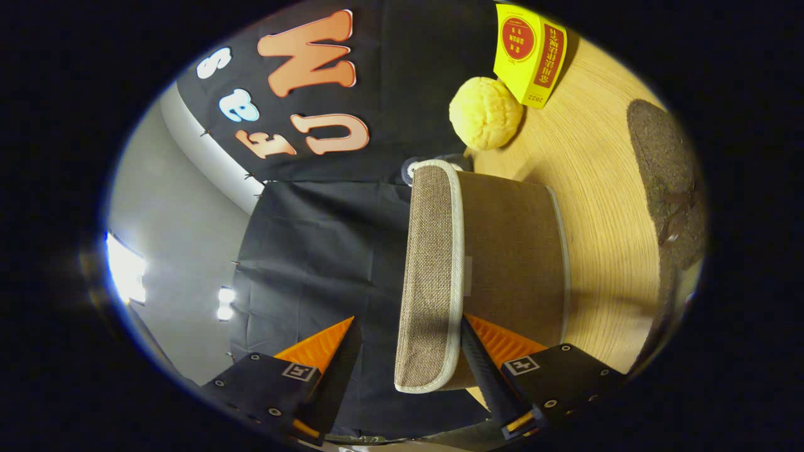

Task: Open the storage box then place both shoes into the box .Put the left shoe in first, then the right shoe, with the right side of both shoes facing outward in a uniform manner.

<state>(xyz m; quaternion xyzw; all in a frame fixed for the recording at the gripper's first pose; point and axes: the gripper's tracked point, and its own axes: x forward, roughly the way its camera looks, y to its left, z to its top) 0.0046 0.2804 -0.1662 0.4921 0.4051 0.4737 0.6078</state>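
While the gripper (408, 345) is rolled on its side, its fingers stand apart astride the lid (433, 276) of the storage box (512, 251), not clamped. The box sits mid-table (603, 188); one shoe (669, 182) lies by the far edge. The woven lid looks light and floppy, so its piped rim seems the best hold.

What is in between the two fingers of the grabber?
In the gripper view, the storage box's cloth lid stands between the open gripper's fingers, near one finger, with black booth cloth behind.
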